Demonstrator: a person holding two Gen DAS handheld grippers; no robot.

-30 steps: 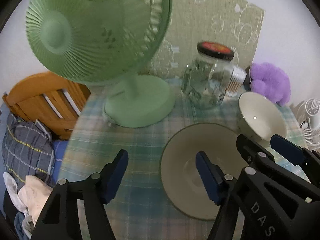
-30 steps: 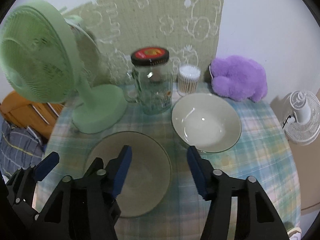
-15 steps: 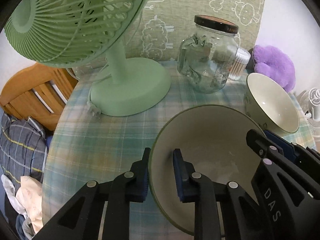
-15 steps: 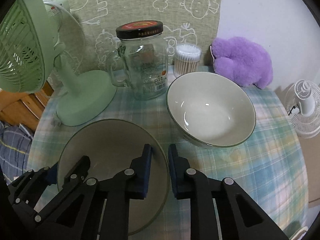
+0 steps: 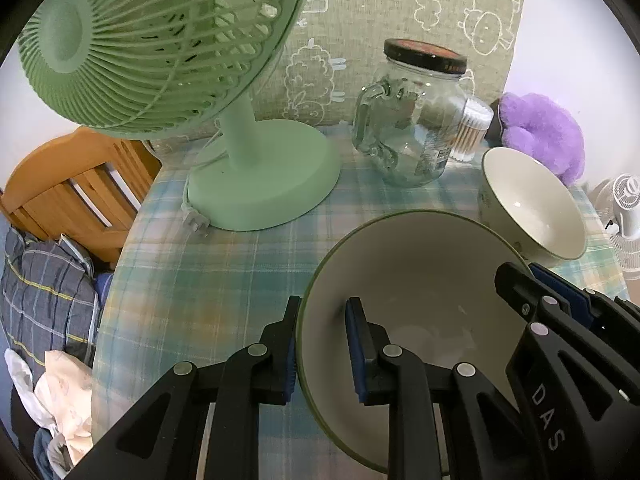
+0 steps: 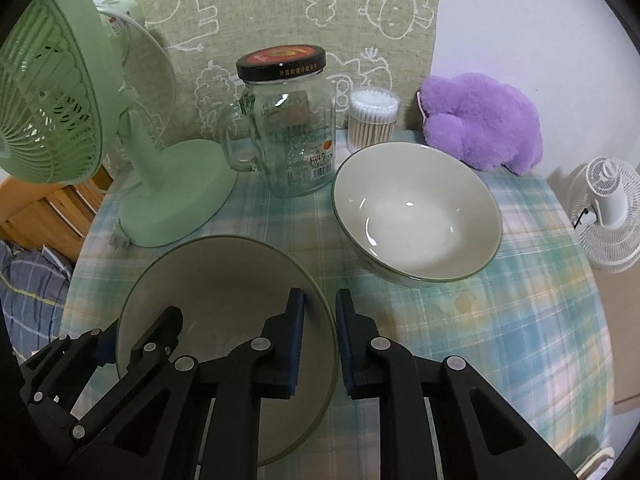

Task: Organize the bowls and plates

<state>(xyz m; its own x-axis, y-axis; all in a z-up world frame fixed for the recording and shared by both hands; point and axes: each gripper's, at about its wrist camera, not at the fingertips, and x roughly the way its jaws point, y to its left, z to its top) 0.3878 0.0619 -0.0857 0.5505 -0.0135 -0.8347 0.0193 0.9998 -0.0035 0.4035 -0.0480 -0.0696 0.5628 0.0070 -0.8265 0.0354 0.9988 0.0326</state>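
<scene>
On the plaid-clothed surface [image 6: 520, 320], left gripper [image 5: 322, 350] and right gripper [image 6: 320, 344] had fingers clamped on opposite rims of a cream green-rimmed bowl [image 6: 224, 300], its near edge hidden; a second cream bowl [image 6: 416, 208] sat nearby.

Both grippers' fingers [image 5: 290, 354] closed onto the near bowl's [image 5: 420, 264] rim.

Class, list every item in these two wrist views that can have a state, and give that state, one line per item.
Left gripper: shut on the near bowl's left rim.
Right gripper: shut on the near bowl's right rim.
Near bowl: upright, empty, gripped on both sides.
Far bowl: upright, empty, free on the tablecloth.
Glass jar: upright, lid on.
Green fan: upright; running or not, cannot tell.
Cotton swab tub: upright, full.
</scene>
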